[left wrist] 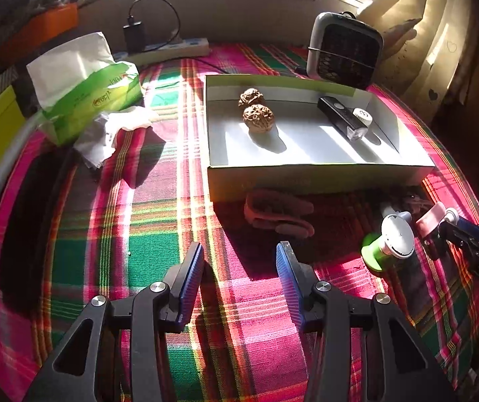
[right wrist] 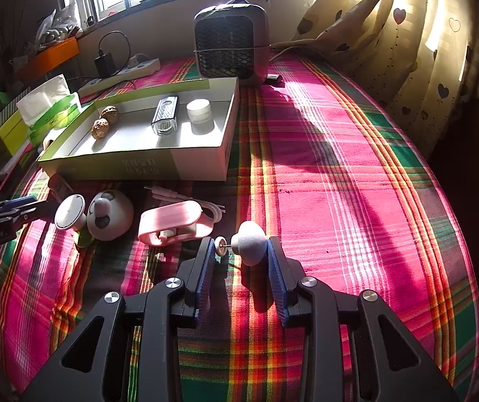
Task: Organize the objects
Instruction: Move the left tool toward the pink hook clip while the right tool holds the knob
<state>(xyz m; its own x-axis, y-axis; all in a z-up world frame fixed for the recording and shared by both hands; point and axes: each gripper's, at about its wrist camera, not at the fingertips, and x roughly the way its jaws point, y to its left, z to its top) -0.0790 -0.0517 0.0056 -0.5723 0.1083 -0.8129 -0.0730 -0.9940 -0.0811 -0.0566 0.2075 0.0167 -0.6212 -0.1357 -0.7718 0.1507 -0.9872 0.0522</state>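
An open white box [left wrist: 320, 174] holds two walnuts [left wrist: 258, 117], a black lamp [left wrist: 340, 117] and a white jar [left wrist: 361, 115]. My left gripper [left wrist: 239, 258] hovers open over the plaid cloth in front of the box, nothing between its fingers. To its right stands a green-and-white spool [left wrist: 393, 241]. A pink holder [right wrist: 172, 222] with a cable and a white round case [right wrist: 110, 214] lie in the box's shadow. My right gripper [right wrist: 239, 248] is shut on a small pale mushroom-shaped piece [right wrist: 249, 243] with a pin and disc, just above the cloth.
A grey heater [right wrist: 231, 43] stands behind the box. At the back left are a tissue pack [left wrist: 85, 90] and a power strip [left wrist: 172, 48] with a charger. Curtains hang along the right. Bare cloth stretches to the right of the box.
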